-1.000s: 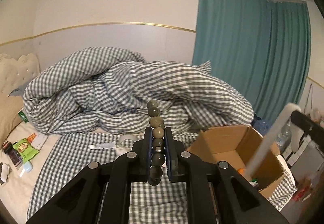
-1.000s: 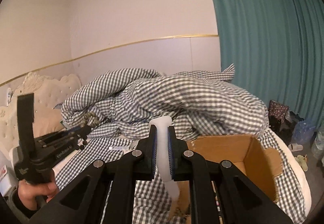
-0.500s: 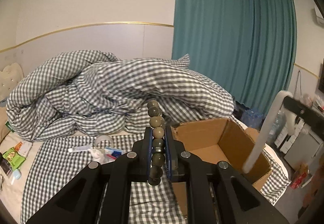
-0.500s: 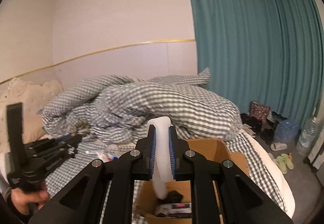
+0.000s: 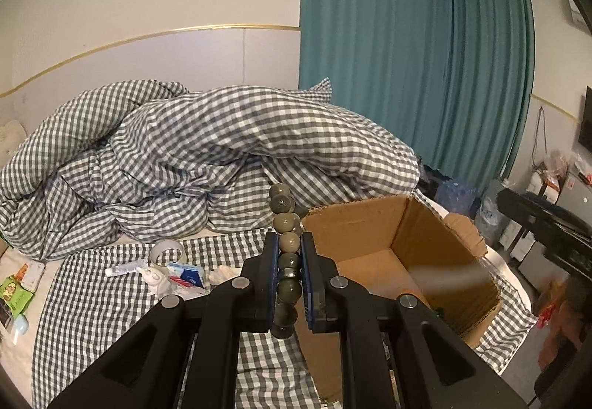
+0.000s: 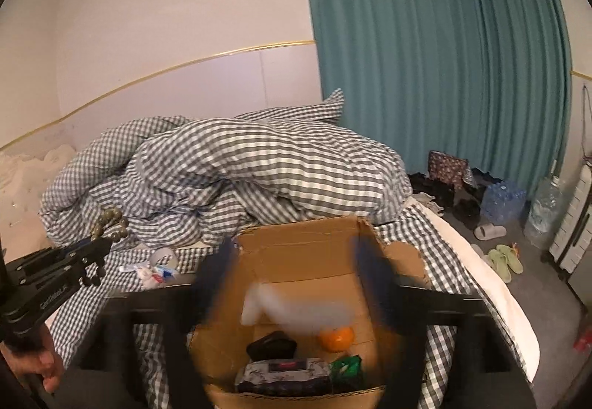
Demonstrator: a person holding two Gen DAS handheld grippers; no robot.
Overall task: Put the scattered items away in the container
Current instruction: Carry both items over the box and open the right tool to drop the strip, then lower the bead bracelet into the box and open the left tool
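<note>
Only the right wrist view shows the cardboard box's (image 6: pixel 303 238) orange (image 6: pixel 336 337).

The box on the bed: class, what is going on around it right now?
A person is tidying bed clutter into the cardboard box. The right hand-held gripper has just opened over the box, and a white tube is dropping in, blurred. The left hand-held gripper is shut on a bead string beside the box. Tape and small items remain on the bed.
</note>
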